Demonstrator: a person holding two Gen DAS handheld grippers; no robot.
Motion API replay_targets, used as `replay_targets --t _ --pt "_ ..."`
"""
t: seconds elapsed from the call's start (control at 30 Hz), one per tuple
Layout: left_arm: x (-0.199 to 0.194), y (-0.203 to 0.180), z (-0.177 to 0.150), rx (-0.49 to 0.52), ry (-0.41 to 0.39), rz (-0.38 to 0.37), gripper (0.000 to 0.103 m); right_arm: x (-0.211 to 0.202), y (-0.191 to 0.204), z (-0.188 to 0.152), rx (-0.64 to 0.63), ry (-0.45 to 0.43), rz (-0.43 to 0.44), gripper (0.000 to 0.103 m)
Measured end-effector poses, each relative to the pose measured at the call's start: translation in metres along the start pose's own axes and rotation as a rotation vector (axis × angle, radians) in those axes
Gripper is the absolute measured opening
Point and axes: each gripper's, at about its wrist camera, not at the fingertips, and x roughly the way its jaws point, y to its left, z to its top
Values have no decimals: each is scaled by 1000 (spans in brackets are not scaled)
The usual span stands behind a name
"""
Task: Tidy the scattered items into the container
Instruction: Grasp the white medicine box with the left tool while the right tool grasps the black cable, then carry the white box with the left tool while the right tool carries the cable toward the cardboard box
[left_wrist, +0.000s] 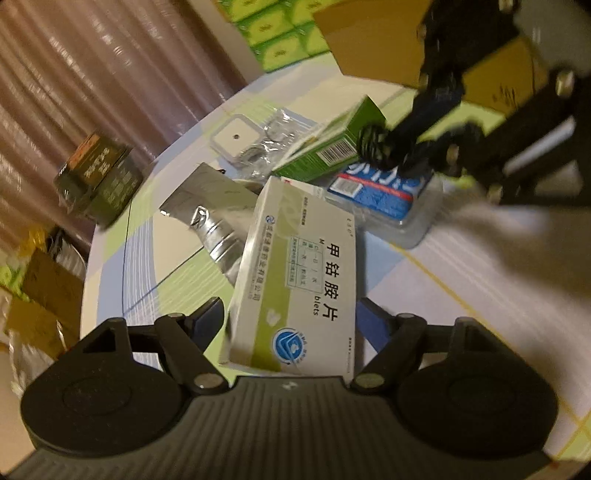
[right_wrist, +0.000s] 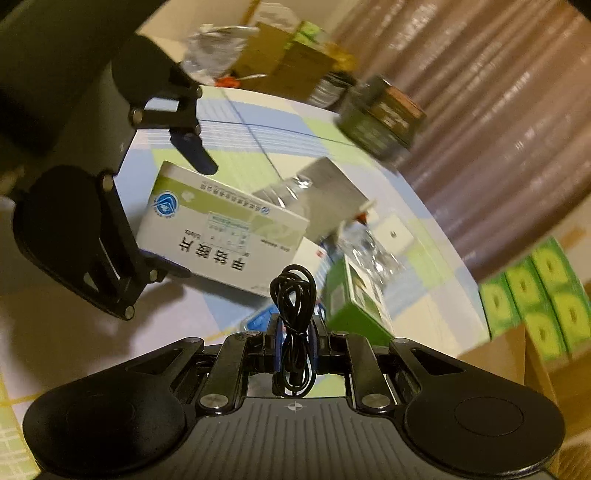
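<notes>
My left gripper (left_wrist: 291, 314) is shut on a white and green medicine box (left_wrist: 295, 280), held above the table; the box also shows in the right wrist view (right_wrist: 218, 236). My right gripper (right_wrist: 294, 332) is shut on a coiled black cable (right_wrist: 293, 291); in the left wrist view the cable (left_wrist: 371, 142) hangs over the pile. On the table lie a green box (left_wrist: 332, 147), a blue and white blister pack (left_wrist: 380, 192), a silver foil pouch (left_wrist: 210, 210), a clear wrapper (left_wrist: 280, 129) and a small white square case (left_wrist: 236, 138).
The round table (left_wrist: 461, 280) has a checked cloth. A dark green box (left_wrist: 98, 177) sits at its far edge. A brown cardboard box (left_wrist: 373, 37) stands at the back, with stacked green cartons (left_wrist: 273, 33) behind. Curtains hang beyond.
</notes>
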Motion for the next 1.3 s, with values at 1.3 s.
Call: replay_targets --t 1.3 --pt "-11 12 -3 -382 122 -225 68 -73 -24 -64 591 41 12 11"
